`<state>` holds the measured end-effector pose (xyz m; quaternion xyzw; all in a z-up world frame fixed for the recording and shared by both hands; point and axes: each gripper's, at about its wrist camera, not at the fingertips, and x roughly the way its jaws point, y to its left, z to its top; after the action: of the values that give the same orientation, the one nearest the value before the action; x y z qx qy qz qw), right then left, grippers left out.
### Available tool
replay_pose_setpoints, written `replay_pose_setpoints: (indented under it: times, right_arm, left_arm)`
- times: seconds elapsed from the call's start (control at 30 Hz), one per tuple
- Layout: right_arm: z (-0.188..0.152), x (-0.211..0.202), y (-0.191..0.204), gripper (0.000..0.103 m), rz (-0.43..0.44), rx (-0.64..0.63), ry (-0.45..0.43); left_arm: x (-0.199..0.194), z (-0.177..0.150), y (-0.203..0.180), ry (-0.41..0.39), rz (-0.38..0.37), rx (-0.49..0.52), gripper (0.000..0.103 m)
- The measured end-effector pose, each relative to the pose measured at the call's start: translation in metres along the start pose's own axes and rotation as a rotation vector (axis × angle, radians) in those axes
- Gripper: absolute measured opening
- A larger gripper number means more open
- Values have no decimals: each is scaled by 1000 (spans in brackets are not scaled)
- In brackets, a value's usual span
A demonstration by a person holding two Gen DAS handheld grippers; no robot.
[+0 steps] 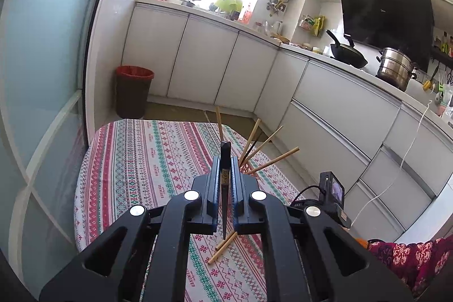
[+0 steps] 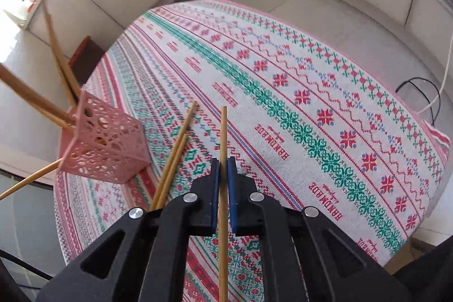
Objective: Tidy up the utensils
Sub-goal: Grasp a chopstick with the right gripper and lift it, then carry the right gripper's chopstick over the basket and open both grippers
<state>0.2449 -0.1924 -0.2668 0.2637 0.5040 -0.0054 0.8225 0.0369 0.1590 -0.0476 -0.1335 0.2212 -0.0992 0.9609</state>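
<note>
Pink holder [image 2: 103, 145] standing on the patterned tablecloth [image 2: 311, 109], several bamboo chopsticks [image 2: 61, 58] fanning out of its open top; two loose chopsticks [image 2: 177, 153] lying on the cloth just beside it; right gripper [image 2: 223, 169] clenched on one bamboo chopstick [image 2: 223, 132], shaft running lengthwise between the blue pads, tip jutting past the fingertips over the cloth; left gripper [image 1: 225, 169] clenched on a dark chopstick [image 1: 225, 160], thick end poking past the fingertips, thin end trailing back beneath; beyond, white cabinets [image 1: 203, 61] and a lined bin [image 1: 133, 91].
</note>
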Motion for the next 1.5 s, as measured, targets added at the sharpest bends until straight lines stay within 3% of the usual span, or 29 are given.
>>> replay_pose_setpoints:
  times: [0.2,0.47,0.73,0.97,1.3,1.5]
  right_arm:
    - [-22,-89,10,6,123,-214,-160]
    - [-34,-172,22,6,232,-368,-261]
    - [-9,-245,33,6,344,-411,-349]
    - [27,-285,68,6,446,-417,-461]
    - [64,-260,124,6,432,-467,-531]
    - [73,-212,140,6,382,-489,-496]
  left_arm:
    - [-4,9,-18,-9,-40,-5,6]
    - [2,25,-48,-4,-53,9,6]
    - [13,50,-78,-20,-43,61,6]
    - [39,79,-90,-55,-28,89,6]
    - [117,98,-72,-55,16,82,6]
    - [167,75,-50,44,20,28,13]
